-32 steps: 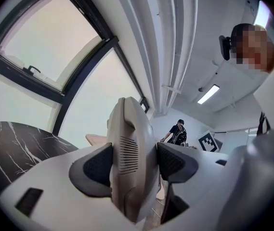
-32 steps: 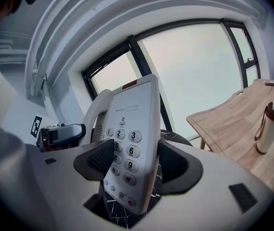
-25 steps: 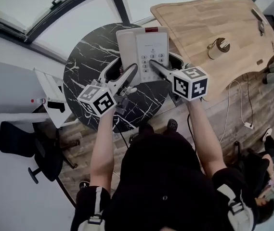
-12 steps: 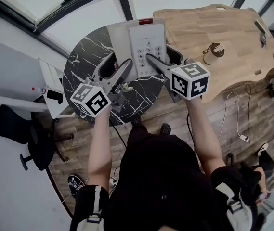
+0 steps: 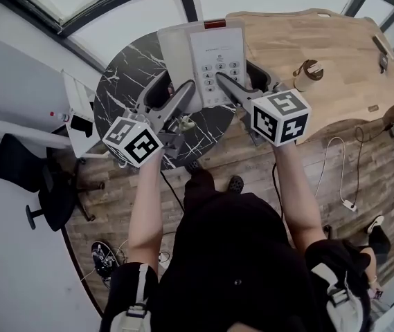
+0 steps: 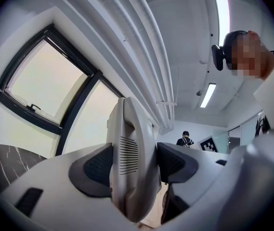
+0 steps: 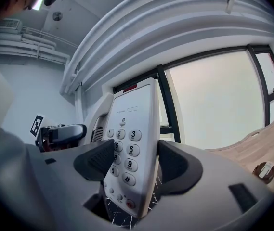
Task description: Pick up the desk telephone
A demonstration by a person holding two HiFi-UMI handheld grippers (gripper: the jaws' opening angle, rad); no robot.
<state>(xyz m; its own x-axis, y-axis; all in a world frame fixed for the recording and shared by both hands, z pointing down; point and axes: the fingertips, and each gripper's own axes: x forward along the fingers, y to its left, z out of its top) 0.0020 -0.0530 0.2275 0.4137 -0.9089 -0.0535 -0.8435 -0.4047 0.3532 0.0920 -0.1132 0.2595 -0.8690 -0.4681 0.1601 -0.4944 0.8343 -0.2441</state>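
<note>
Now: I hold the white plastic desk telephone from both sides, and I judge that it hangs clear above the round black marble tabletop.
Left gripper: its fingers pinch the handset side of the telephone, with a dark pad pressed on each face of the casing.
Right gripper: its fingers clamp the keypad side, one pad against the number keys and the other behind the body.
Telephone's lie: in the head view the keypad faces up toward me. In the right gripper view the marble shows under its near edge.
Step in hand: the lift, which looks well along to me.
How I'd do it well: I'd raise both hands at one pace so that neither side twists out of the pads, and hold the body level so that the handset stays in its cradle.
Watch: smooth plastic gripped by thin edges may slip, and the pad on the keys sits unevenly.
Nearby: the pale wooden tabletop lies just to the right, so I'd steer away from it.
</note>
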